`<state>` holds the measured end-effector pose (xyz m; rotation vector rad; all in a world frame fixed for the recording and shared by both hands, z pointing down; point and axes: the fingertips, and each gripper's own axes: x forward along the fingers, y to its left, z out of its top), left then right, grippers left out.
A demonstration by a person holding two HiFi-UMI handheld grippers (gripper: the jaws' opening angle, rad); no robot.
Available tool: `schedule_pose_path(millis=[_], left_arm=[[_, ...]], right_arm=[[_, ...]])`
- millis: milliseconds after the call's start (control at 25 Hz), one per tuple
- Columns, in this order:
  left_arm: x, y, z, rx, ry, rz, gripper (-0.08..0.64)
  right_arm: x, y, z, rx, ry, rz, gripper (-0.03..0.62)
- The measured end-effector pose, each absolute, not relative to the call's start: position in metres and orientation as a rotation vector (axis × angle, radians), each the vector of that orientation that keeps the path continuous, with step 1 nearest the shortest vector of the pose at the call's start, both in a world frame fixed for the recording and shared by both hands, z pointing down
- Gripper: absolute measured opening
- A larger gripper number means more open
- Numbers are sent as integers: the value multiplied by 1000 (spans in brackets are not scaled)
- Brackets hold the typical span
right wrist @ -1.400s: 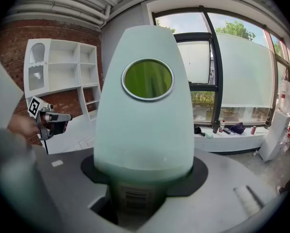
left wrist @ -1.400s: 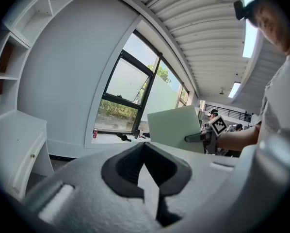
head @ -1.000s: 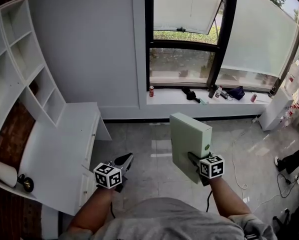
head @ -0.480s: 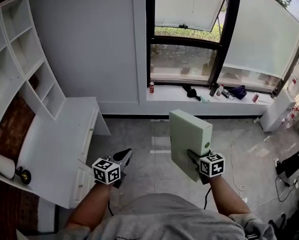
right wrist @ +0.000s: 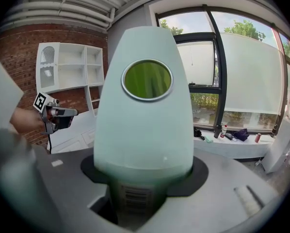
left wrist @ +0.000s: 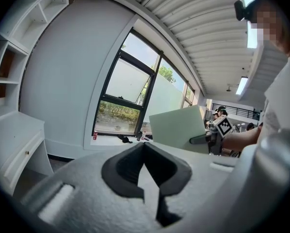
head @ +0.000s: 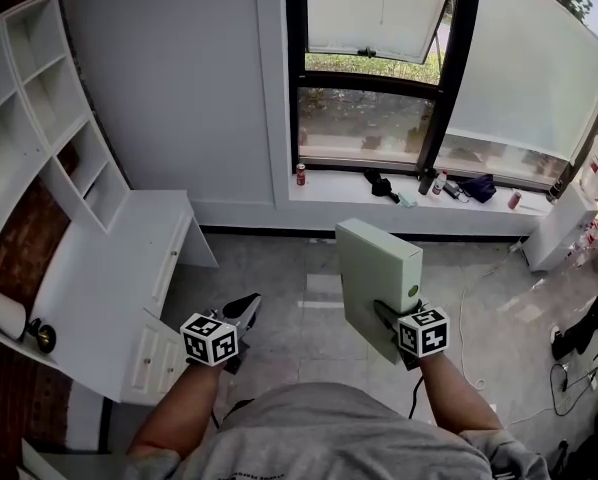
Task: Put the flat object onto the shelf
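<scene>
**Flat box carried in mid-air, not yet set on the shelf**

The pale green box (head: 379, 268) was held upright on edge by the right gripper (head: 387, 314), whose jaws were spread wide and clamped across its thickness at the near lower end. The left gripper (head: 245, 308) was carried empty, its jaws closed together. The pick-up was judged done. The carry to the white shelf (head: 39, 118), well apart at the far left above the worktop (head: 109, 268), and the setting-down were judged left to do. The floor between box and shelf was shown only by the head view. A round green disc (right wrist: 147, 79) on the box's narrow edge was shown clearly only by the right gripper view.
</scene>
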<state>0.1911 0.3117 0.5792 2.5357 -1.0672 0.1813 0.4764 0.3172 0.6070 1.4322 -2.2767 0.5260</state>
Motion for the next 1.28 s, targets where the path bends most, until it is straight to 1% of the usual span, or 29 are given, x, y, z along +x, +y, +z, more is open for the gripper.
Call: schedule_pose_path(millis=[240, 480, 640, 1000, 1280], left_arm=[[202, 294, 581, 2537, -1059, 201, -6], [184, 243, 586, 2557, -1020, 170, -6], [153, 185, 589, 2600, -979, 157, -6], [56, 36, 570, 2671, -878, 197, -6], [9, -46, 575, 2668, -826, 212, -6]], right_arm=[[486, 301, 612, 1430, -2284, 545, 288], [465, 258, 617, 1443, -2272, 528, 287], [431, 209, 620, 1475, -2278, 543, 287], [333, 76, 600, 1602, -2269, 552, 287], [290, 0, 601, 1632, -2239, 566, 287]])
